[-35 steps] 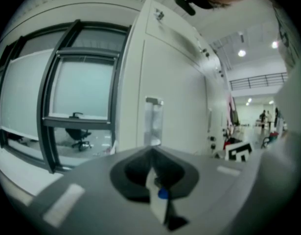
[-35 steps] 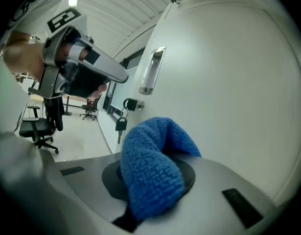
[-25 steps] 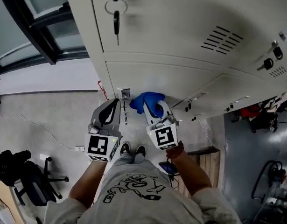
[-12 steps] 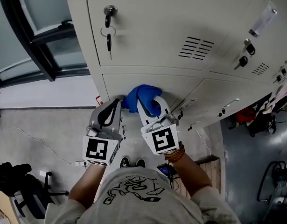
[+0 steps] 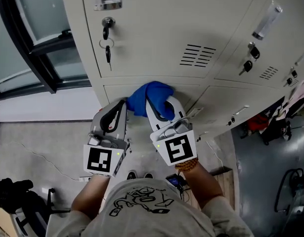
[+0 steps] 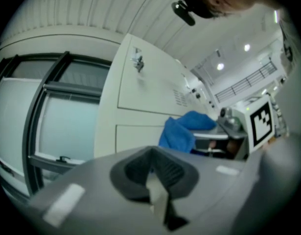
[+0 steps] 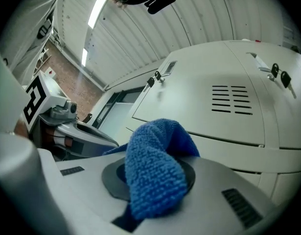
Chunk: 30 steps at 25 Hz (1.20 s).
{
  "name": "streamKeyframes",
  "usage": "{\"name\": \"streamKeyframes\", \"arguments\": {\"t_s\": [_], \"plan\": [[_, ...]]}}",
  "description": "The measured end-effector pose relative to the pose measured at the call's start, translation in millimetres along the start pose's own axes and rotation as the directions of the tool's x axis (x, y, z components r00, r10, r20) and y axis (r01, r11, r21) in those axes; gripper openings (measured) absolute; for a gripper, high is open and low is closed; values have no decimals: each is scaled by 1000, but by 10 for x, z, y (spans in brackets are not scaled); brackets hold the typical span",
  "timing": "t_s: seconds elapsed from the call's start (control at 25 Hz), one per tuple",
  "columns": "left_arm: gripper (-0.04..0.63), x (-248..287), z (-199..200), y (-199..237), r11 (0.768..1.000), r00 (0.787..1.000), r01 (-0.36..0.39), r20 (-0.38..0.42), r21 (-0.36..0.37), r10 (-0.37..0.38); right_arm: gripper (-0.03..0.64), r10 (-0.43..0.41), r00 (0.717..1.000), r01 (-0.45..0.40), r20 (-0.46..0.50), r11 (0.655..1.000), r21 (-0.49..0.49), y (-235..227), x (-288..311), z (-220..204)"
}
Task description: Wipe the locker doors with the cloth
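My right gripper (image 5: 154, 97) is shut on a blue cloth (image 5: 148, 97), which presses against the beige locker door (image 5: 156, 38) at the seam between the upper and lower doors. In the right gripper view the cloth (image 7: 157, 173) bulges out over my right gripper (image 7: 155, 190), with the vented door (image 7: 223, 106) beyond. My left gripper (image 5: 121, 107) hangs just left of the cloth, shut with nothing in it. The left gripper view shows my left gripper (image 6: 157, 190) closed, the cloth (image 6: 184, 131) to its right.
A key (image 5: 108, 53) hangs from the lock on the upper left door. More locks with keys (image 5: 246, 65) sit on the doors to the right. A dark-framed window (image 5: 38, 58) stands left of the lockers. Grey floor (image 5: 38, 137) lies below.
The right gripper has carried the cloth up the locker front, from the lower door to the seam under the vented door. The left gripper rose alongside it.
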<state>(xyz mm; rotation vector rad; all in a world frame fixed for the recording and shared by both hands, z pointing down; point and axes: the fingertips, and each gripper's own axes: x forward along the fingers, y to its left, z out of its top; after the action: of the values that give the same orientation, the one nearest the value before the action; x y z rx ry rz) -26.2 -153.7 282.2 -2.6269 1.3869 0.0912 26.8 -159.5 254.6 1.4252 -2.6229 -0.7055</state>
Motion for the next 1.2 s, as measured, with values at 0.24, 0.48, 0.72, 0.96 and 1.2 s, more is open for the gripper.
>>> {"name": "streamKeyframes", "arguments": {"t_s": [0.24,0.48,0.72,0.96,1.2], "plan": [[2,118,3,-151,999,999,45,18,-19,-44,23,-66,997,66,26,998,15,-255,-185,-60],[2,176,-188,-265,996,997,74,-15,-40,-75,23,-81,996,79,34,996,44,-237,-294,-316],[2,175,-450,-281,995,996,73,-53,-63,-76,23,-51,998,52,-22,997,51,-20,-367,-814],[2,166,-840,-301,993,992,58,-110,-104,-69,23,-14,995,21,-99,997,71,234,-439,-1348],[2,157,-1176,-353,990,985,65,-154,-125,-84,23,33,992,-20,-118,994,106,452,-434,-1681]]}}
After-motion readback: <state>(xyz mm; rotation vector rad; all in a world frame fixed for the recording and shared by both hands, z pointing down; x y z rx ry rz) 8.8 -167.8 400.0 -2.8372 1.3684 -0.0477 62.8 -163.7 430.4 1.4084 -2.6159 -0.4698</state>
